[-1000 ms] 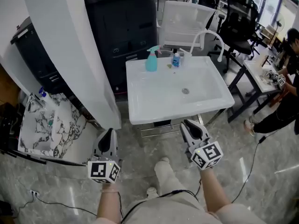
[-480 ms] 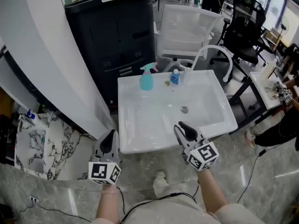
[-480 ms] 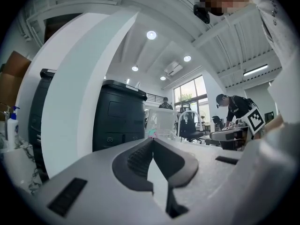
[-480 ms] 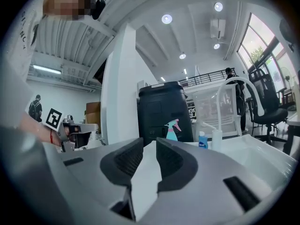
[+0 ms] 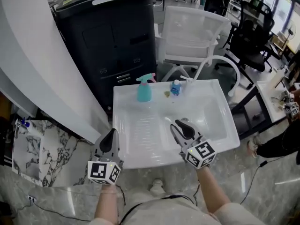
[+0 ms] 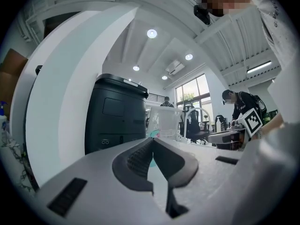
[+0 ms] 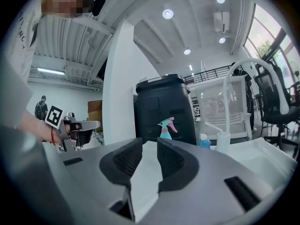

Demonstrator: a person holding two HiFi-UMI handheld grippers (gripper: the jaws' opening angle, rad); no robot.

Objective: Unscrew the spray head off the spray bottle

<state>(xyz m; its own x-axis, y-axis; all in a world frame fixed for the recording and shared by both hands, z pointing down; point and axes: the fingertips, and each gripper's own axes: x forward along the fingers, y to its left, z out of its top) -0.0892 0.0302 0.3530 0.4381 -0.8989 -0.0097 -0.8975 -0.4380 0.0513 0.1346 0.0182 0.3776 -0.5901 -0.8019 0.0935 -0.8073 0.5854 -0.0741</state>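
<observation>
Spray bottle [image 5: 144,89] stands well beyond the right claw [image 5: 181,127], whose empty jaws have just been opening.

In the left gripper view the spray bottle [image 6: 154,134] is almost wholly hidden behind the left claw [image 6: 152,144], whose jaws are pressed together, so only a teal sliver shows above them. In the head view a small yellowish thing [image 5: 166,93] on the back rim of the sink [image 5: 140,135] is too small to tell. A person [image 5: 283,143] is cut off by the right edge.
</observation>
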